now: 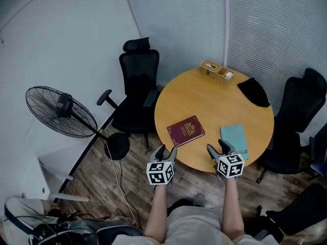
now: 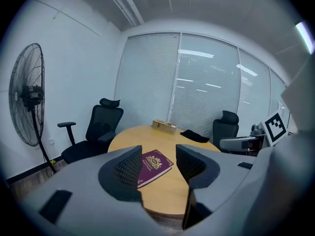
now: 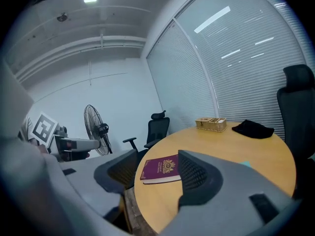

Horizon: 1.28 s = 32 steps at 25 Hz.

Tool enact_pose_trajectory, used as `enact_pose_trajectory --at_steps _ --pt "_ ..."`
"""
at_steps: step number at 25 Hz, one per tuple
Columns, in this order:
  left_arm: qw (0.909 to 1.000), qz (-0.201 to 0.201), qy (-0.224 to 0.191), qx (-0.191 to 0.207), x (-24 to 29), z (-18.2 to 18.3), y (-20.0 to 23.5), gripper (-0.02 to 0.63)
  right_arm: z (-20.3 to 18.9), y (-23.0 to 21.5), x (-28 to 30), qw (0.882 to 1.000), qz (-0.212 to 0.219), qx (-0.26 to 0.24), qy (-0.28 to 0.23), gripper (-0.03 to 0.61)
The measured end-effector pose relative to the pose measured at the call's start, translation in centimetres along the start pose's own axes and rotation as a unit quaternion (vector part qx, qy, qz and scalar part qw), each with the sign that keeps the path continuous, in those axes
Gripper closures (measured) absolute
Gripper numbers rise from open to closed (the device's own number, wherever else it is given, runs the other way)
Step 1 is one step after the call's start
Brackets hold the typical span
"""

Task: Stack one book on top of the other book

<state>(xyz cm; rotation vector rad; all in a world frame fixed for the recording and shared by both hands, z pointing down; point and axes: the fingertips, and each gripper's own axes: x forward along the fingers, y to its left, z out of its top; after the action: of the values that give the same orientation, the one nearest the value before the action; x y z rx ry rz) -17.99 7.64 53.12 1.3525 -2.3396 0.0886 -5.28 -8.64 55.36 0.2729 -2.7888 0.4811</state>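
Left gripper [image 1: 166, 151]: its jaws are wide apart with nothing between them. It hangs just off the bench rim at 6 o'clock.
Right gripper [image 1: 217, 148]: its jaws are wide too and hold nothing. It is beside the left gripper.
Red book [image 1: 185, 130]: lies flat on the bench, near the left gripper, at its 1 o'clock.
Teal book [image 1: 234, 138]: lies flat at 3 o'clock from the red book, apart from it and close to the rim. The books are not stacked yet.
Bench [image 1: 204, 96]: round and wooden. A basket [image 1: 216, 72] and a black cloth [image 1: 254, 92] sit far off near 12 o'clock, out of the way.
Risk, pushing: a flat book is hard to pinch. A jaw may shove it instead, and the teal book could slide off the rim.
Risk, flopping: if the jaws grab only the cover, the book may fall open.
Risk, bumping: jaws that come in too low may hit the rim.
Risk, crooked pile: a book let go off-centre may tip or slip off the other one.
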Motion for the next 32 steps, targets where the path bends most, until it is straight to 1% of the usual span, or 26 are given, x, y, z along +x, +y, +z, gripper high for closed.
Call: enact_pose_trajectory --at_steps 5,10,15,18,20,22,24,27,29,32 --pt "0.9998 -0.004 0.019 -0.002 1.4 -1.1 0.5 0.383 -1.7 -0.6 1.4 1.000 -0.001 0.011 0.019 0.321" --pt "0.9991 -0.012 0.042 -0.004 3.1 -2.1 1.1 0.383 -3.3 -1.4 3.6 0.998 -0.018 0.053 0.030 0.321" --pt "0.9982 -0.021 0.057 0.001 6.2 -1.9 3.1 0.383 -2.7 -2.2 7.0 0.997 -0.027 0.061 0.032 0.321" --pt "0.9976 -0.024 0.064 0.006 8.5 -1.1 5.0 0.383 -2.1 -2.7 9.6 0.997 -0.036 0.065 0.035 0.321" --pt "0.9974 -0.024 0.068 0.003 10.1 -0.6 6.2 0.383 -2.1 -2.9 11.1 0.996 -0.042 0.062 0.047 0.321" --pt "0.9968 -0.031 0.073 -0.003 11.5 -0.7 6.9 0.383 -3.0 -3.2 12.2 0.995 -0.048 0.062 0.066 0.321" --pt "0.9957 -0.044 0.081 0.000 13.2 -0.7 7.6 0.383 -3.7 -3.7 13.7 0.993 -0.059 0.073 0.078 0.321" --pt "0.9920 -0.072 0.101 0.024 16.0 -0.5 8.4 0.383 -4.7 -4.2 15.9 0.988 -0.081 0.089 0.100 0.321" --pt "0.9879 -0.100 0.110 0.043 17.8 -0.6 8.4 0.383 -5.8 -4.5 16.9 0.983 -0.101 0.104 0.116 0.321" --pt "0.9795 -0.142 0.119 0.079 20.6 -1.1 8.0 0.383 -7.2 -5.1 17.7 0.973 -0.130 0.147 0.122 0.322"
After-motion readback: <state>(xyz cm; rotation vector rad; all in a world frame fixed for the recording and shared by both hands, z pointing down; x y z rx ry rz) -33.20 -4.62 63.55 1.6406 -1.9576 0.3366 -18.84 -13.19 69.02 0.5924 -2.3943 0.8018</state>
